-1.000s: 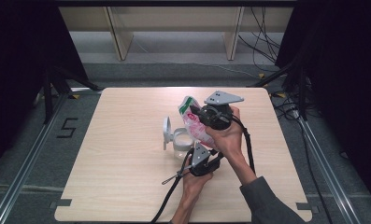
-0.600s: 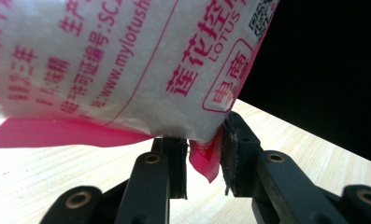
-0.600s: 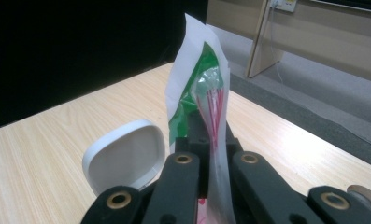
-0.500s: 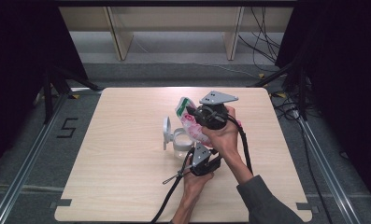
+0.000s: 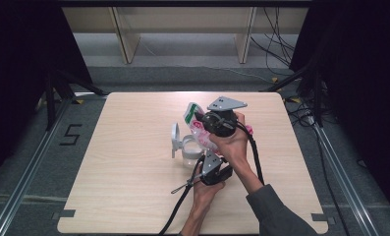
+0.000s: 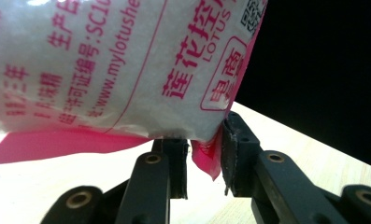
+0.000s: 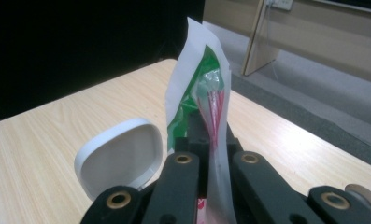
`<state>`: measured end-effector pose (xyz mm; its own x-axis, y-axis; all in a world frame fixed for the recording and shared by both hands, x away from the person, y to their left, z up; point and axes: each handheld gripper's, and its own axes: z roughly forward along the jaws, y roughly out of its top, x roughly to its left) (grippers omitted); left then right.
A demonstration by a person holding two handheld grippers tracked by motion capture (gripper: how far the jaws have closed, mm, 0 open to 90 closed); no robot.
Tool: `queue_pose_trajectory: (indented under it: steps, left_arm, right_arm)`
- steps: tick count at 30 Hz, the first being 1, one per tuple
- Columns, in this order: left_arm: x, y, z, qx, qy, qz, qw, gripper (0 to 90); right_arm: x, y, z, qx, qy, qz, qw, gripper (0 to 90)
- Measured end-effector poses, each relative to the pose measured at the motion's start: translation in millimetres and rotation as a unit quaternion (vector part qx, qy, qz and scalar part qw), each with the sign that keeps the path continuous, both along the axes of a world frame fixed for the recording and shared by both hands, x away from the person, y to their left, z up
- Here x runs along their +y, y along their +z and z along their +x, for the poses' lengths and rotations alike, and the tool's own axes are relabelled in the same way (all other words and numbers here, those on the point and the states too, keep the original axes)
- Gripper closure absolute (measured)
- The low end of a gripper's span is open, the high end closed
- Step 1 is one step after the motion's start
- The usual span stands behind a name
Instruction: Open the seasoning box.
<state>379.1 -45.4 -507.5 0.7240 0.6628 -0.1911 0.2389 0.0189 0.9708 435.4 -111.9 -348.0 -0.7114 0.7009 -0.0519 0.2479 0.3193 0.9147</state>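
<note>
Pink-and-white printed plastic bag of white granules (image 5: 198, 129) held over table (image 5: 133, 196) centre, tilted above clear round lidded plastic container (image 5: 186, 151) at its 7 o'clock. Right gripper (image 7: 211, 140) clamps bag top; left gripper (image 6: 203, 154) pinches bottom corner. Risk: thin corner slips, granules miss container.

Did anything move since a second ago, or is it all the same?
Hardly anything moved. The right gripper still pinches the top of the bag, and the left gripper still holds its bottom corner. The clear container with its open lid stays put on the table.
</note>
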Motion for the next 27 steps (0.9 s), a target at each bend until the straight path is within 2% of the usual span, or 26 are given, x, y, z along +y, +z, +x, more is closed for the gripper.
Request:
queue_pose_trajectory:
  steps: [1, 2, 4, 6, 9, 11, 12, 14, 16, 18, 19, 20, 23, 27]
  left_arm:
    - [-0.1, 0.0, -0.3, 0.000, -0.001, 0.001, 1.0000, 73.1]
    - [-0.6, -0.1, -0.5, 0.000, -0.001, 0.001, 1.0000, 73.1]
    - [-0.6, -0.3, -0.3, 0.000, -0.001, 0.000, 1.0000, 73.1]
    - [0.0, -1.0, 0.1, 0.001, -0.002, 0.004, 1.0000, 73.2]
    - [-0.1, -0.9, -0.1, 0.003, 0.001, -0.004, 1.0000, 73.2]
    - [0.3, -0.7, 0.0, 0.002, -0.001, -0.007, 1.0000, 73.3]
    - [0.8, -0.7, 0.0, 0.002, -0.001, -0.006, 1.0000, 73.4]
    - [1.4, -0.4, 0.0, 0.000, -0.001, -0.006, 1.0000, 73.4]
    - [1.5, -0.7, 0.2, 0.000, -0.001, -0.007, 1.0000, 73.4]
    - [1.4, -1.0, 0.2, 0.001, -0.001, -0.005, 1.0000, 73.5]
    - [1.5, -0.9, 0.2, 0.001, -0.001, -0.006, 1.0000, 73.4]
    - [1.6, -0.9, 0.2, 0.001, -0.001, -0.006, 1.0000, 73.5]
    - [1.8, -0.9, 0.2, 0.000, -0.001, -0.006, 1.0000, 73.5]
    - [1.7, -1.2, 0.6, -0.001, -0.002, -0.008, 1.0000, 73.4]
  right_arm:
    - [1.2, -0.2, -2.2, 0.011, 0.001, 0.001, 0.9999, 90.0]
    - [2.2, -1.1, -1.3, 0.000, 0.003, -0.003, 1.0000, 90.0]
    - [1.9, -0.6, -1.0, 0.007, 0.007, -0.013, 0.9999, 90.0]
    - [2.4, -1.4, -0.2, 0.007, 0.008, -0.010, 0.9999, 90.0]
    - [5.4, -3.0, -1.5, 0.009, 0.001, -0.005, 0.9999, 90.0]
    - [5.9, -2.3, -2.0, 0.013, 0.008, -0.011, 0.9998, 90.0]
    - [7.3, -2.9, -1.8, 0.005, 0.008, -0.010, 0.9999, 90.0]
    - [8.9, -2.4, -3.5, 0.013, 0.011, -0.014, 0.9998, 90.0]
    - [11.4, -3.4, -4.1, 0.009, 0.008, -0.012, 0.9998, 90.0]
    - [12.6, -4.4, -4.0, 0.012, 0.009, -0.017, 0.9997, 90.0]
    - [12.5, -5.0, -2.1, 0.003, 0.019, -0.027, 0.9994, 90.0]
    - [13.0, -5.3, -2.3, 0.008, 0.019, -0.026, 0.9995, 90.0]
    - [13.6, -5.7, -1.6, 0.001, 0.015, -0.018, 0.9997, 90.0]
    - [13.8, -6.0, -1.8, 0.004, 0.013, -0.019, 0.9997, 90.0]
